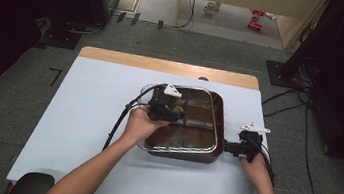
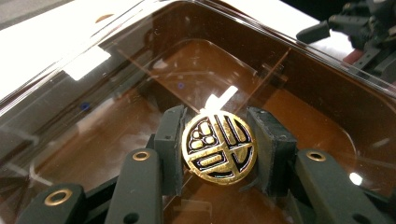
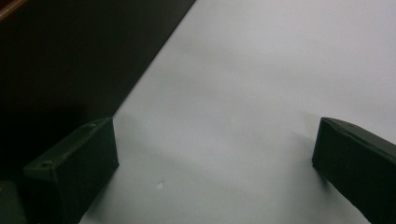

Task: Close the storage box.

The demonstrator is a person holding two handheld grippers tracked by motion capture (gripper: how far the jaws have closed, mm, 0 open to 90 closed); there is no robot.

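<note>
A square brown pan (image 1: 212, 156) stands on the white table (image 1: 81, 120) under a clear glass lid (image 1: 202, 112). The lid (image 2: 116, 93) has a round gold knob (image 2: 219, 147) at its middle. My left gripper (image 1: 172, 108) reaches over the lid from the pan's left side, and this left gripper (image 2: 217, 114) is shut on the knob, one pad on each side. My right gripper (image 1: 232, 148) rests by the pan's right wall. In its own view the right gripper (image 3: 212, 126) stands open over bare white table, with the dark pan wall (image 3: 70, 60) at the upper left.
The table's wooden far edge (image 1: 169, 66) shows beyond the white cover. Cables (image 1: 119, 120) trail from the left gripper across the table. Dark stands and cables (image 1: 306, 94) sit on the grey floor around the table. The other gripper (image 2: 359, 28) appears past the pan's rim.
</note>
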